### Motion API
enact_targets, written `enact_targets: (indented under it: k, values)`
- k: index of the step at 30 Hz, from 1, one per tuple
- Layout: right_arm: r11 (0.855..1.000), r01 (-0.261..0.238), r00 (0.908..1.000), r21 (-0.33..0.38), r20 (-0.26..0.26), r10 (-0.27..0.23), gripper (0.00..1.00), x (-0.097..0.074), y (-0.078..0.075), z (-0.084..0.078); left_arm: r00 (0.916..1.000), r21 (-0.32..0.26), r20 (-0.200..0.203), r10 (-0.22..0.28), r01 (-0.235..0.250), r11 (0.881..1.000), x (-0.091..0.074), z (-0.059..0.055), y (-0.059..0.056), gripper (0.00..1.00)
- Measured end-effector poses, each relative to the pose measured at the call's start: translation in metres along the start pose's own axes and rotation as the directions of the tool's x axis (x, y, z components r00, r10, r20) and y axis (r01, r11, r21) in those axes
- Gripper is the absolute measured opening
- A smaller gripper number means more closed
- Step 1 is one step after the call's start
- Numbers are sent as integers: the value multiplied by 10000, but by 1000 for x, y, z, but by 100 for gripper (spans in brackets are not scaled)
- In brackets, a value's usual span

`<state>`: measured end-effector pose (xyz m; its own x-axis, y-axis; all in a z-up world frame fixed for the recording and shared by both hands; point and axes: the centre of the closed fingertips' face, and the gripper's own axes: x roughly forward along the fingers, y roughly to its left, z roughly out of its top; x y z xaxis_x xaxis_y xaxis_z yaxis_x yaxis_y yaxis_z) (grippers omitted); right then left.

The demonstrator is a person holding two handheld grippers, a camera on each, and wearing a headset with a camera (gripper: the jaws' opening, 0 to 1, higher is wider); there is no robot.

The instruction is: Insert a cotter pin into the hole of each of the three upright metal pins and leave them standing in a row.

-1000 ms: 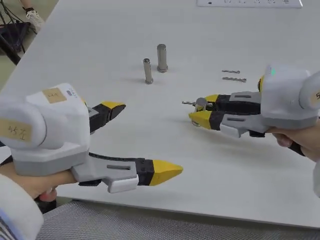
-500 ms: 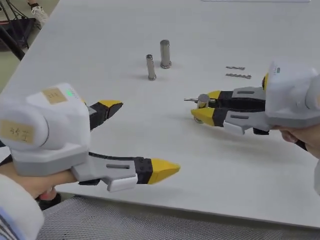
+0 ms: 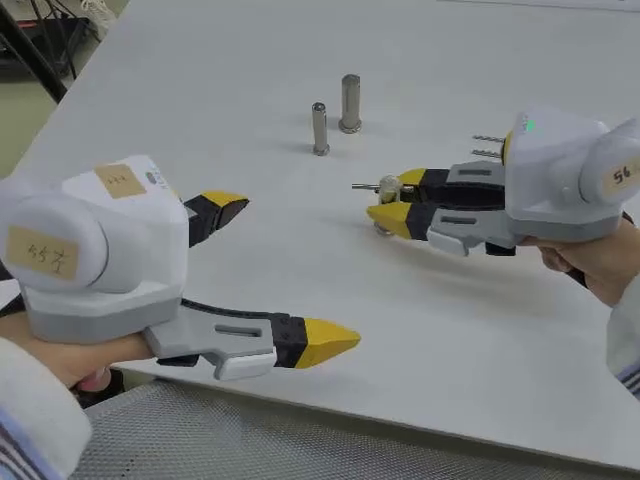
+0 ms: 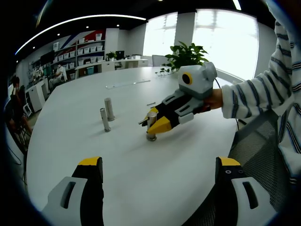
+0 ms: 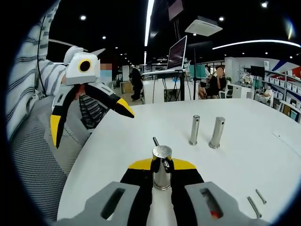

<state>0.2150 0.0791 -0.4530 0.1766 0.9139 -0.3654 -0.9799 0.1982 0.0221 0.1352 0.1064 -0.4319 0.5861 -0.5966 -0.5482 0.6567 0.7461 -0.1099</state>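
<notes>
Pin one looks done: my right gripper [image 3: 392,197] clamps that metal pin [image 5: 161,167], cotter pin [image 3: 364,187] through it. Left gripper [image 3: 285,275] gapes empty nearby. Next, I fetch a loose cotter pin [image 5: 253,205] just beside it.

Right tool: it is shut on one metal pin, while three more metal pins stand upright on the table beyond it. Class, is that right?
No. Only two more stand beyond the right tool: the thinner pin and the thicker pin, as the right gripper view shows. The tool is shut on the held pin, as stated.
</notes>
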Motion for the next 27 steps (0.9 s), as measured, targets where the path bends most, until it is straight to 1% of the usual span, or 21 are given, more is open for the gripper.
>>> enact_targets:
  k: [2,4,5,7,11,13,17,19,25,27]
  values:
    - [10000,-3,10000,-64,64,3,8,6,0,5,10000,-52,12,12,-12,10000,-1,0,1,99]
    - [10000,-31,9999,-40,132,31,8,12,-1,9,9999,-21,-172,5,-6,10000,-1,-3,2,99]
    - [10000,-35,9999,-72,150,36,8,14,-1,10,9994,43,-345,26,-24,10000,-1,-6,3,99]
    - [9999,-31,9999,-105,160,33,8,19,-1,12,9992,170,-394,50,-43,9998,-1,-7,4,99]
    - [9998,111,9999,-145,100,-110,8,28,-6,12,9995,57,-290,97,-95,9999,-2,-5,7,99]
    - [9998,166,9998,-128,80,-165,8,32,-10,10,9996,29,-253,130,-130,9999,-3,-4,8,99]
    - [9998,134,9999,-166,38,-134,8,37,-9,11,9993,48,-257,265,-264,9996,-6,-5,14,99]
    - [9998,148,9999,-155,47,-147,8,39,-11,10,9992,-17,-217,323,-324,9995,-7,-5,16,99]
    - [9996,205,9998,-175,54,-204,8,46,-11,10,9993,-9,-260,284,-284,9996,-5,-5,16,99]
    - [9993,325,9995,-163,36,-324,8,47,-14,9,9993,14,-260,277,-277,9996,-5,-5,16,99]
